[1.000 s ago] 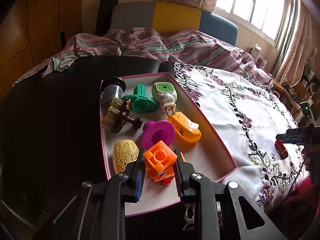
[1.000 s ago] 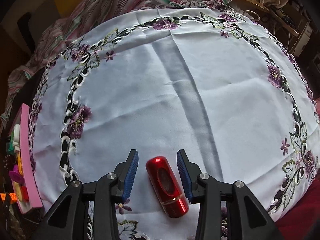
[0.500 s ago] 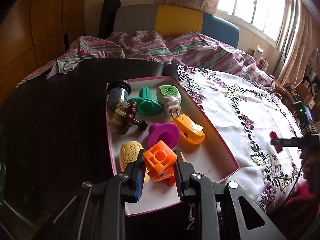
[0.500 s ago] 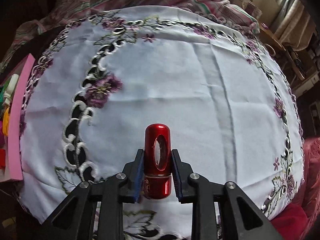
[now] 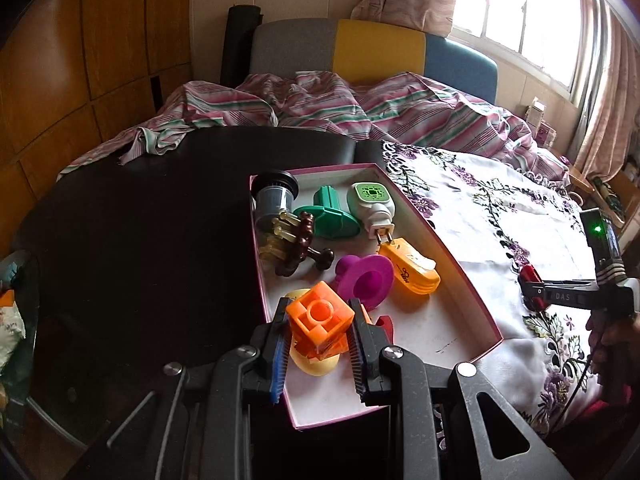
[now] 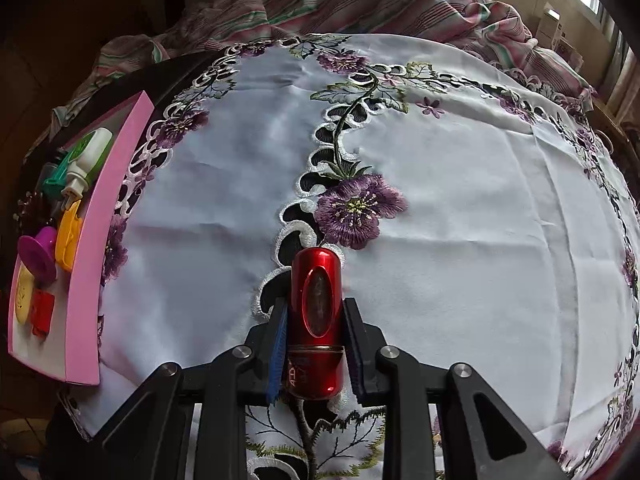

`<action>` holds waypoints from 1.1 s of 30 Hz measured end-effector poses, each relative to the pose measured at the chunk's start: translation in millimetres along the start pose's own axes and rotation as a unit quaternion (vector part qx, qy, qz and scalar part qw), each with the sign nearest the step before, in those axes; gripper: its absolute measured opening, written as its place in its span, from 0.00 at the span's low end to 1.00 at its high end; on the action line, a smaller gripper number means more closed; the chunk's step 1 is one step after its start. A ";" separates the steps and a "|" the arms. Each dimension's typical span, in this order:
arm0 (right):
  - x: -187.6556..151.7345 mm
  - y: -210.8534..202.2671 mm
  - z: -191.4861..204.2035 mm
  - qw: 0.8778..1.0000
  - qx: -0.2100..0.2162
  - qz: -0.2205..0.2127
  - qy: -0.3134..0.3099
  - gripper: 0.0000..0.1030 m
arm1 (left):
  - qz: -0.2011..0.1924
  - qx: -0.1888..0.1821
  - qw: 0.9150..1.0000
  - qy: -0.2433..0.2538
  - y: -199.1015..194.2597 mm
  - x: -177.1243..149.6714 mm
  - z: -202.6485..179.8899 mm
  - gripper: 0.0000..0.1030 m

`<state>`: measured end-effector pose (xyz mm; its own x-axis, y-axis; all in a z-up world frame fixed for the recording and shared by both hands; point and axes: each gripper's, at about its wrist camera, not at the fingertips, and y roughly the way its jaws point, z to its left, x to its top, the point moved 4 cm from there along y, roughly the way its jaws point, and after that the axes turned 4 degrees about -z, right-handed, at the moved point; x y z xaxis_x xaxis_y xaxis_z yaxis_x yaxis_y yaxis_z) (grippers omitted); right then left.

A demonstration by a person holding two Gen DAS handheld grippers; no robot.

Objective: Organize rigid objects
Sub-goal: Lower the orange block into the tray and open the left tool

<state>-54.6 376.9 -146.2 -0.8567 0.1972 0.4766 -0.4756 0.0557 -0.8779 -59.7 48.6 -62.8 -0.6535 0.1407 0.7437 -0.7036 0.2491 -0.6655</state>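
Writing: "DAS" in pale letters on the side of the right gripper (image 5: 536, 296), seen from the left wrist view; partial pale characters on the lower band of the red cylinder (image 6: 316, 312), not legible; a dark script mark on the orange case (image 5: 412, 274), unreadable.

Held items: left gripper (image 5: 318, 344), fingers clamped on an orange block (image 5: 320, 322), above the near end of the pink-rimmed tray (image 5: 472, 284). Right gripper, fingers clamped on the red cylinder, over the embroidered white tablecloth (image 6: 460, 208), well apart from the tray.

Tray contents: grey jar with black cap (image 5: 274, 196), green spool (image 5: 334, 216), white plug-in device with green top (image 5: 370, 200), brown beaded piece (image 5: 300, 246), purple funnel-shaped piece (image 5: 366, 280), yellow oval piece (image 5: 314, 364) partly hidden under the block, small red piece (image 5: 385, 326).

Surroundings: dark bench (image 5: 140, 240), striped bedding (image 5: 320, 108), window (image 5: 520, 12).
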 end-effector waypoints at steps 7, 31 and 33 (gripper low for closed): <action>0.3 1.2 1.2 1.000 -0.004 -0.001 -0.007 0.25 | 0.004 -0.001 1.000 0.003 0.5 -0.9 -1.2 0.26; 0.5 1.8 4.7 0.999 -0.017 -0.001 -0.027 0.25 | 0.042 -0.076 0.996 -0.001 12.7 -4.8 -35.3 0.26; 0.7 1.8 5.0 0.999 -0.019 -0.001 -0.030 0.25 | 0.046 -0.087 0.995 -0.009 19.1 -2.1 -37.7 0.26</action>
<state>-57.1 372.2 -147.2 -0.8662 0.1387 0.4800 -0.4712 0.0929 -0.8771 -61.3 89.1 -74.7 -0.7193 0.1545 0.6773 -0.5818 0.3988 -0.7088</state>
